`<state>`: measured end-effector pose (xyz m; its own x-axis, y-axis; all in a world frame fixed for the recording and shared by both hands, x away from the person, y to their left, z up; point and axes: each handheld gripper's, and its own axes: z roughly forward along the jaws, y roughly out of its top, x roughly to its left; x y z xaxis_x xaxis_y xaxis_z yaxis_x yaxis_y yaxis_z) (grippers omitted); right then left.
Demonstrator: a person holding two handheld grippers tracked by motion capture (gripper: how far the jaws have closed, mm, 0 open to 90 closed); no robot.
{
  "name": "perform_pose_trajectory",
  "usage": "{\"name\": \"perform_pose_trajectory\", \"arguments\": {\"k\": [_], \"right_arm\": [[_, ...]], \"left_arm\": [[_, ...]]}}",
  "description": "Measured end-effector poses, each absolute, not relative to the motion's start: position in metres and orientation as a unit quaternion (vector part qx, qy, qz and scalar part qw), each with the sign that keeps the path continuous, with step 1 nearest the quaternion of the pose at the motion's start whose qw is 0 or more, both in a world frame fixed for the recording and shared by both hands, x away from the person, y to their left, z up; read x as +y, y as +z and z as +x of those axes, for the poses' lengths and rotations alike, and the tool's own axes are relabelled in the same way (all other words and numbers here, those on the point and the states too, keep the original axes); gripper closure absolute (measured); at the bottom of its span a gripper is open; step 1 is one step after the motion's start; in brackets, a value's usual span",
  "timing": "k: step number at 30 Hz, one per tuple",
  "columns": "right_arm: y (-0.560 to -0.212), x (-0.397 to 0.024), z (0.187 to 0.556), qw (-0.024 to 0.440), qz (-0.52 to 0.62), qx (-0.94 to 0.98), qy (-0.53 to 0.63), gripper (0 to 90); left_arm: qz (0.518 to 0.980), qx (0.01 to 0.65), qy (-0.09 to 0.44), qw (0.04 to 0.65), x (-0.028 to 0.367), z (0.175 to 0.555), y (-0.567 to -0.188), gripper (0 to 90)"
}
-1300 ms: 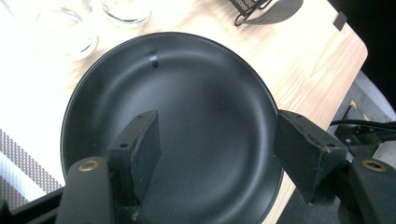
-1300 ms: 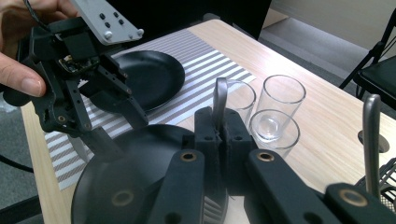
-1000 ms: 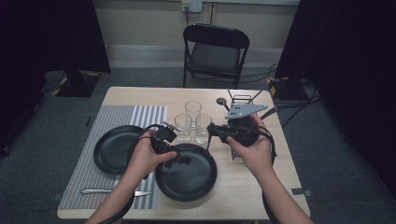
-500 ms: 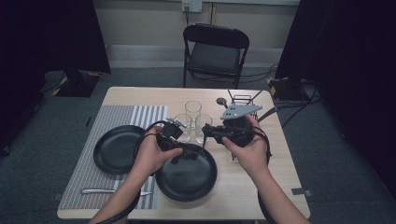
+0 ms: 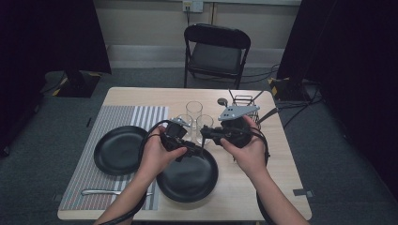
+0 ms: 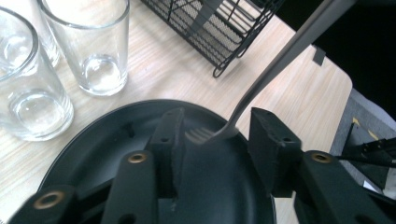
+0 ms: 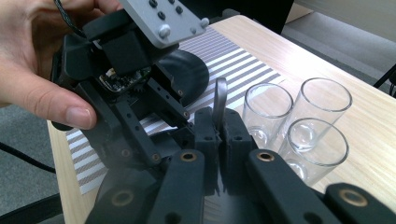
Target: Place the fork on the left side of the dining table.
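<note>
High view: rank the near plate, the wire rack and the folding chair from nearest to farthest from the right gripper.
From the right gripper:
1. Near plate, just below it, toward the person.
2. Wire rack, behind it, at the table's far right.
3. Folding chair, beyond the table's far edge.

fork [image 6: 261, 79] between left gripper [image 6: 215, 140] jaws

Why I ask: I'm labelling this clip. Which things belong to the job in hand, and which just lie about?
In hand:
- fork
- right gripper, shut on its handle
- left gripper, jaws just been closing around the tines, not yet gripping

Lying about:
- glasses
- black plates
- striped mat
- wire basket
- chair
</note>
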<state>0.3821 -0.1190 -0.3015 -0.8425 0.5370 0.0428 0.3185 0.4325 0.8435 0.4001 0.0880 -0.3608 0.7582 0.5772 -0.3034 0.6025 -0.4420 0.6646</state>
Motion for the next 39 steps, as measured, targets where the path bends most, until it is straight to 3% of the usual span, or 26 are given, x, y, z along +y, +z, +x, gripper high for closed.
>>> {"name": "perform_pose_trajectory", "arguments": {"k": [18, 39], "right_arm": [[-0.303, -0.113, 0.382, 0.116, 0.266, 0.836, 0.466, 87.4], [-0.307, -0.105, 0.383, 0.108, 0.277, 0.835, 0.463, 85.5]], "left_arm": [[0.846, 0.335, 0.004, 0.415, 0.078, 0.397, -0.354, 76.0], [0.852, 0.330, -0.002, 0.407, 0.078, 0.398, -0.357, 80.7]]}}
